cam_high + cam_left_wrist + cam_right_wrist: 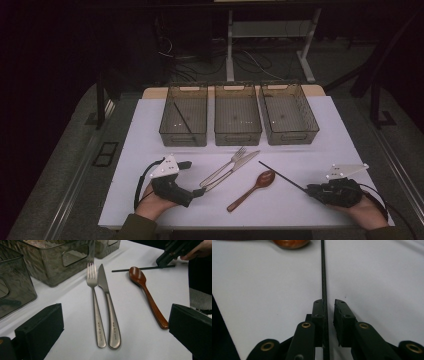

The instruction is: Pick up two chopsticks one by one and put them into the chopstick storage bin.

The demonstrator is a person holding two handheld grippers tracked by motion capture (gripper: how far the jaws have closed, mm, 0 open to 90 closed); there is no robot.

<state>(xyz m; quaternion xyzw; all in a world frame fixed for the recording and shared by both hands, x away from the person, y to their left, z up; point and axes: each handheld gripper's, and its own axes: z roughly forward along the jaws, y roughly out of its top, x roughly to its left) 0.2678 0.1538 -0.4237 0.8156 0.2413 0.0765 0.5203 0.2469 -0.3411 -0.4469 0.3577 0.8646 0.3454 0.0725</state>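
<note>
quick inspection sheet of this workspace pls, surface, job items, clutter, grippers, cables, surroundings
surface: white table, flat, no spills seen.
job's things: black chopstick lying on the table between the right gripper's jaws; another chopstick leaning in the left bin.
clutter: fork and knife side by side, wooden spoon apart from them; middle bin and right bin look empty.
grippers: left gripper open, aimed at the fork and knife handles; right gripper nearly closed around the chopstick, a gap on one side.
cables: a black cable at the left gripper; loose cables on the floor.
surroundings: dark room, white desk legs behind.
</note>
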